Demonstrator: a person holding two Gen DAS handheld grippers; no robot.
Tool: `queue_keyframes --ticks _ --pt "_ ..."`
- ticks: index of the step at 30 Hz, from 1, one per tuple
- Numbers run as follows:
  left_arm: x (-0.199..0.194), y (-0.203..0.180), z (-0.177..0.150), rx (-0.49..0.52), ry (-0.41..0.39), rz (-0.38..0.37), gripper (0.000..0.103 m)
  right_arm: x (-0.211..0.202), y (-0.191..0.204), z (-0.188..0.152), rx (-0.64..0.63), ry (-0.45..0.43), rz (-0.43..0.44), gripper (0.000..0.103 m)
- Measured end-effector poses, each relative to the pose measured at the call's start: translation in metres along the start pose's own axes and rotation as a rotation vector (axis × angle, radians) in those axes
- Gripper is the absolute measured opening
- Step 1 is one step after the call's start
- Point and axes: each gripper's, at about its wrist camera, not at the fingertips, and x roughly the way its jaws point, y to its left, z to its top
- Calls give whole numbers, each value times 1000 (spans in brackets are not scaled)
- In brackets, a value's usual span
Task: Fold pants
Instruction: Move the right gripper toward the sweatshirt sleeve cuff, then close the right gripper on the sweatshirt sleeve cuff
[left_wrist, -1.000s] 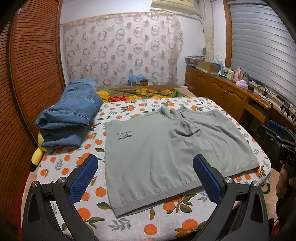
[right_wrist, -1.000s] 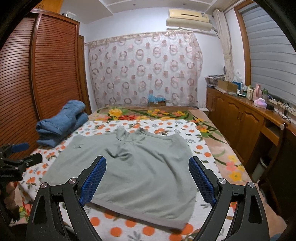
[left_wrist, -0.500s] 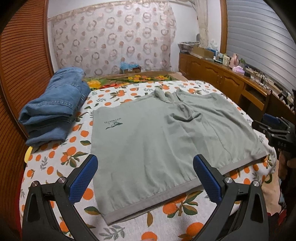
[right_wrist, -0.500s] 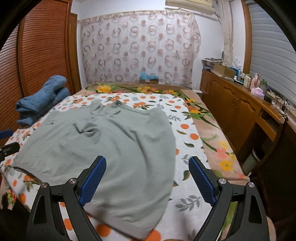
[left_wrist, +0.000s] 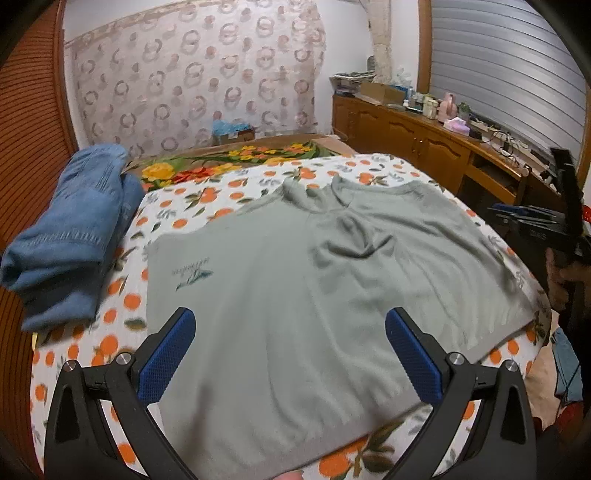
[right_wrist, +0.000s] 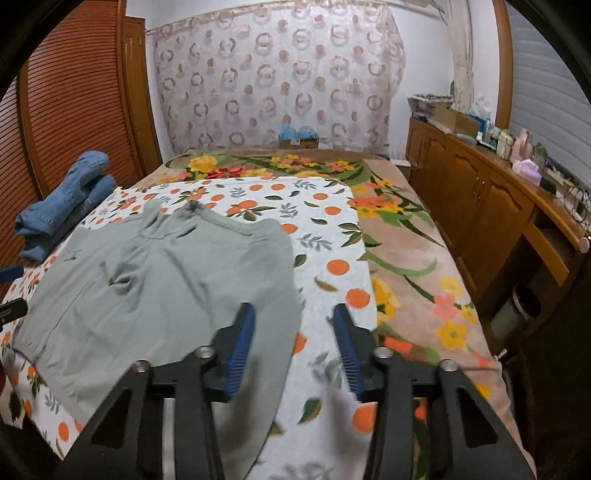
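Grey-green shorts (left_wrist: 295, 295) lie flat on the orange-print bedsheet (left_wrist: 177, 206), hem band toward me, a small logo at the left. My left gripper (left_wrist: 290, 350) is wide open and empty, low over the near part of the shorts. In the right wrist view the shorts (right_wrist: 155, 280) lie at the left. My right gripper (right_wrist: 295, 350) is partly closed but still open and empty, above the shorts' right near corner. The right gripper also shows at the right edge of the left wrist view (left_wrist: 535, 229).
Folded blue jeans (left_wrist: 70, 232) are stacked at the bed's left side by the wooden wardrobe (right_wrist: 74, 110). A flowered blanket (right_wrist: 406, 258) covers the bed's right and far side. A wooden cabinet (right_wrist: 498, 206) with clutter runs along the right wall.
Both grippers moved forward and lower toward the shorts. My right gripper swung right to the shorts' right corner and its jaws narrowed. The left jaws stay wide.
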Motion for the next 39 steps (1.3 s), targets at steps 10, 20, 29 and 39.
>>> queue_keyframes --ticks 10,20,29,39 --pt "27 1 21 30 33 -2 103 35 -5 23 24 97 -15 36" --pt "60 10 11 16 113 3 103 34 18 22 -29 164 29 36" --pt "68 12 4 6 137 4 103 30 26 37 -60 177 59 36" --pt "76 11 1 13 162 11 103 30 21 42 -86 181 130 20"
